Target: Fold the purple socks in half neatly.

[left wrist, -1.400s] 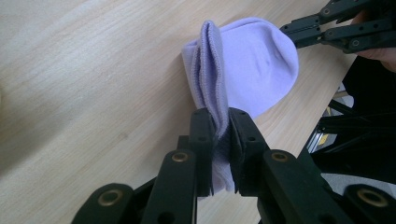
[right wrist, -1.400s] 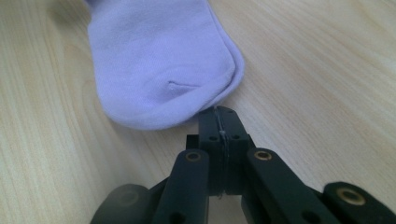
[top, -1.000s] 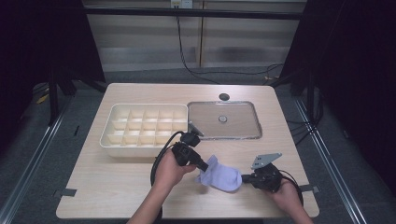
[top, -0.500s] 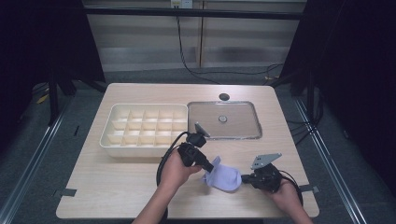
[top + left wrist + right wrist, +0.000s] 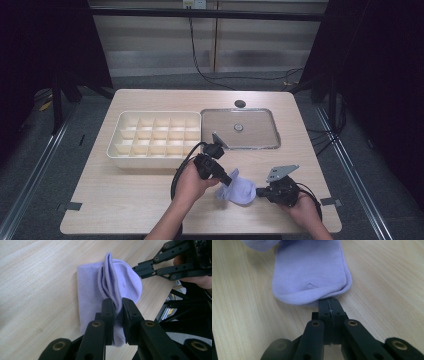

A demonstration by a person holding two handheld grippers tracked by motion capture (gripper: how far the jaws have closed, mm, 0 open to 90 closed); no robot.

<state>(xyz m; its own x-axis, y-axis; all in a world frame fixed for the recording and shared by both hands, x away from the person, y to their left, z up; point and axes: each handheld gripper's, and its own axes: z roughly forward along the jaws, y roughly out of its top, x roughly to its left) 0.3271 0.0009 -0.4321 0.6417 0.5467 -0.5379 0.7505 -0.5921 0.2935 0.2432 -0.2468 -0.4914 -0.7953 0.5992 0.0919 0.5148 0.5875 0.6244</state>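
Lavender sock [image 5: 239, 190] lies on the near part of the wooden table [image 5: 125, 200], between my two hands, and since a second ago my left gripper [image 5: 227, 179] has swung its nose from pointing away to bearing on the sock – its jaws are now pinched on the ribbed cuff [image 5: 110, 285], which stands up in a fold. My right gripper [image 5: 260, 192] hasn't shifted; its jaws are pressed tight together at the sock's rounded end, touching the edge, though I can't tell whether any cloth is caught between them. With both ends in hand, I judge the folding is underway – the cuff looks ready to be carried over. Farther back, the cream divided box [image 5: 155, 137] shows every compartment bare, and its clear lid [image 5: 240, 129] lies flat beside it, with nothing but its knob on it
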